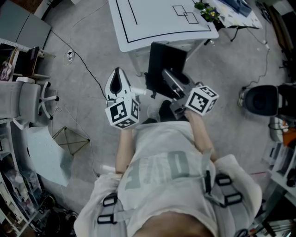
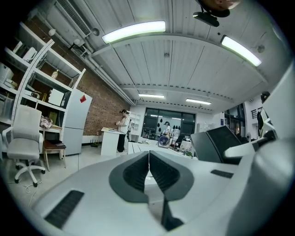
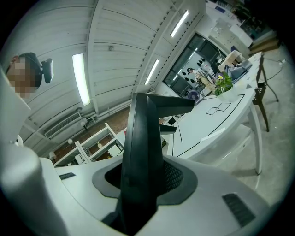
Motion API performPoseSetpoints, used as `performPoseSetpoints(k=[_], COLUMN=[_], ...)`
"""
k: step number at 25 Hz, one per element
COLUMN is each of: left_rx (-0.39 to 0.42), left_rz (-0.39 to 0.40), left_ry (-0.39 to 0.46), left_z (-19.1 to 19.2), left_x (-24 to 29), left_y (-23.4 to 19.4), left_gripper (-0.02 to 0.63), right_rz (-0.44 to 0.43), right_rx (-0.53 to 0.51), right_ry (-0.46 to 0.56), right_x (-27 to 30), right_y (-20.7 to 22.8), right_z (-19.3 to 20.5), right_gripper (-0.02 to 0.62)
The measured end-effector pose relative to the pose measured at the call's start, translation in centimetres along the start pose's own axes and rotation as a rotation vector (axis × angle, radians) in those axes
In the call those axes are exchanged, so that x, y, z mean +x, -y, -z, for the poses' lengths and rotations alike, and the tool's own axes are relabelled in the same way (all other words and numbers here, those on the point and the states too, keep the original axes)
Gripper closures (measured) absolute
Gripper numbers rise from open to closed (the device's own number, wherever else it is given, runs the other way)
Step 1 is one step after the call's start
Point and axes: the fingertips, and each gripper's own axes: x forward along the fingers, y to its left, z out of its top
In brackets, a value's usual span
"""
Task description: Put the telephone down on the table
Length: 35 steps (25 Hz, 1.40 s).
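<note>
The black telephone [image 1: 165,69], a flat dark body with a raised part, hangs above the floor just in front of the white table [image 1: 157,28]. My right gripper [image 1: 175,87] is shut on it; in the right gripper view the telephone [image 3: 144,147] stands upright between the grey pads [image 3: 175,177] and hides the gap. The table [image 3: 216,120] with black lines on it lies ahead to the right. My left gripper [image 1: 116,74] is held to the left of the telephone, shut with nothing in it, its pads [image 2: 133,171] meeting. The telephone [image 2: 221,143] shows at the right of the left gripper view.
A white office chair [image 1: 32,99] stands at the left on the grey floor, with cables beside it. A black round device [image 1: 262,99] sits at the right. Plants and papers [image 1: 208,11] crowd the table's far right corner. Far off a person [image 2: 123,129] stands at a counter.
</note>
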Motion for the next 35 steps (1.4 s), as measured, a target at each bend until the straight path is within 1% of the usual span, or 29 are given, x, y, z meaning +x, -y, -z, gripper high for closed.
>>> performPoseSetpoints(k=[4,10,13,22,35], left_rx=[0.002,-0.009,0.011,0.029,0.045], left_rz=[-0.013,-0.037,-0.048,-0.109,-0.181], left_ry=[-0.003,0.021,0.033,0.053,0.068], left_z=[0.1,-1.1,-1.8,-3.6,-6.1], left_x=[1.2,4.3,6.5,13.8,23.8], left_y=[-0.5,-0.7,-0.3,0.4,3.4], left_gripper=[0.597,0.597,0.597,0.597,0.597], right_rz=[-0.005,-0.028,-0.048,-0.120,-0.206], right_rx=[0.001,-0.017,-0.010,0.016,0.038], right_ry=[0.006,-0.016,-0.027,-0.054,-0.122], right_x=[1.0,3.3,4.9,10.2,15.7], right_y=[0.8,2.3,3.7,7.8,13.5], right_z=[-0.9,-2.9,-4.3,-9.5,-16.9], right_gripper=[0.442,0.443,0.443,0.443,0.443])
